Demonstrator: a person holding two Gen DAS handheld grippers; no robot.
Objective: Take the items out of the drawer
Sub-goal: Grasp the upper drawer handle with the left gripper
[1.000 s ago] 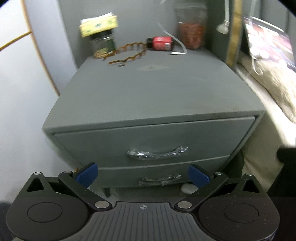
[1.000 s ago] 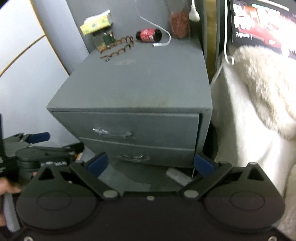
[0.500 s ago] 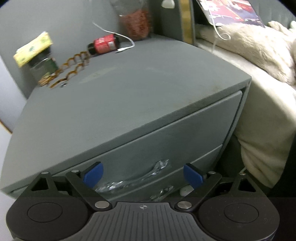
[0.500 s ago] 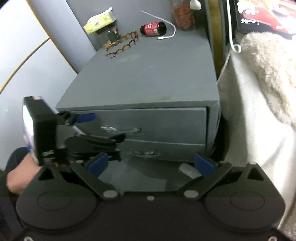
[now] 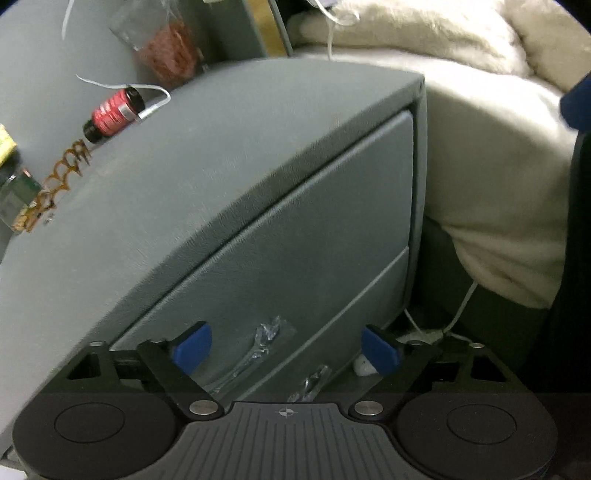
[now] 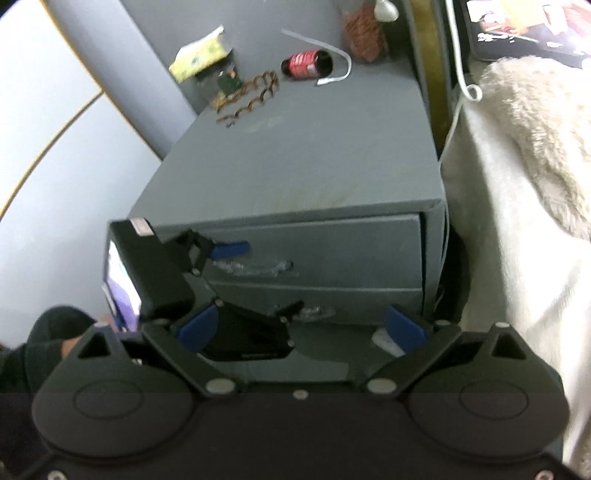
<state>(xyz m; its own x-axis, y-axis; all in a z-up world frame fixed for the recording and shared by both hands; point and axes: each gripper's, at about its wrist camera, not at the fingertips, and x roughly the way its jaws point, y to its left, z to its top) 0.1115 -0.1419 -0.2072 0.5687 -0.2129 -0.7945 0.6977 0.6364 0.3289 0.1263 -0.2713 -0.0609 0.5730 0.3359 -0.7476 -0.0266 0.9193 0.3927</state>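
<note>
A grey nightstand (image 5: 184, 203) (image 6: 295, 166) has two drawers, both pushed in. The top drawer (image 5: 314, 240) (image 6: 351, 251) carries a metal handle (image 5: 258, 347) (image 6: 258, 267) wrapped in clear film. My left gripper (image 5: 286, 349) (image 6: 258, 278) is rolled on its side at that handle, one finger above it and one below. Its jaws are closing, the handle lies between them, and the pads stand clear of it. My right gripper (image 6: 300, 328) hangs back in front of the lower drawer (image 6: 351, 299), open with nothing in it.
On the nightstand's back edge are a red bottle (image 6: 306, 64), brown hair clips (image 6: 251, 96), a yellow pack on a jar (image 6: 201, 55) and a bag of red bits (image 6: 364, 33). A bed with a cream blanket (image 6: 517, 184) flanks the right. A white cable (image 6: 458, 96) hangs between them.
The left gripper has dropped down and in to the top drawer's handle, rolled sideways, and its jaws have narrowed. The right gripper has hardly moved.
</note>
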